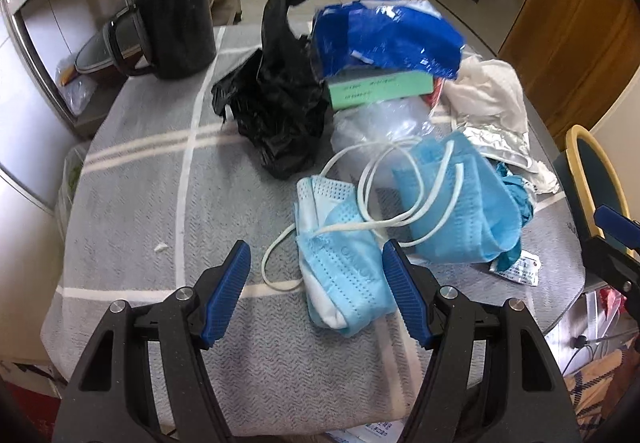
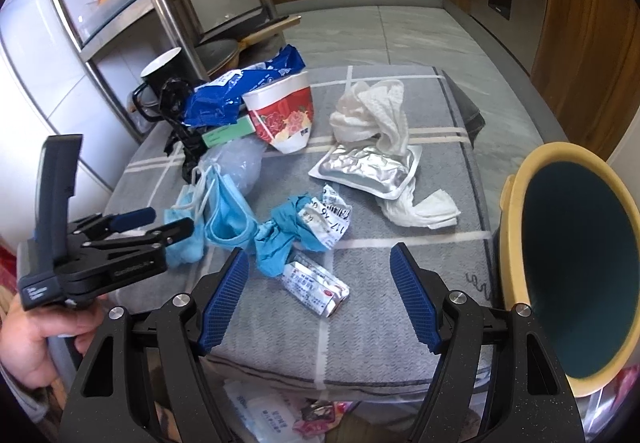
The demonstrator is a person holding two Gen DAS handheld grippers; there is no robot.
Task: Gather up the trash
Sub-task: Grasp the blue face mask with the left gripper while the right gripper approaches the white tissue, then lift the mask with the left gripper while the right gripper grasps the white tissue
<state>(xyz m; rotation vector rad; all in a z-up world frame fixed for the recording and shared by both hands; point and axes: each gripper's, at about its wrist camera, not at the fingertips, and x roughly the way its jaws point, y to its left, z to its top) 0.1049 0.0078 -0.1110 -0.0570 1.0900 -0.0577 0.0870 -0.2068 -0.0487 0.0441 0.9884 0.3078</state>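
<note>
Left hand-held gripper [image 1: 316, 271] open around blue face mask [image 1: 344, 275].

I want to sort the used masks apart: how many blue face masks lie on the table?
2. One face mask lies folded between the left gripper's open fingers; the other mask lies crumpled just right of it, beside the teal glove. More may hide under the pile.

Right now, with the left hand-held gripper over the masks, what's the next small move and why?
Probably lower the left hand-held gripper a little and shut it on the near blue face mask. Its jaws are open, the mask lies between the fingertips on the grey cloth, and the pads don't press it yet.
</note>
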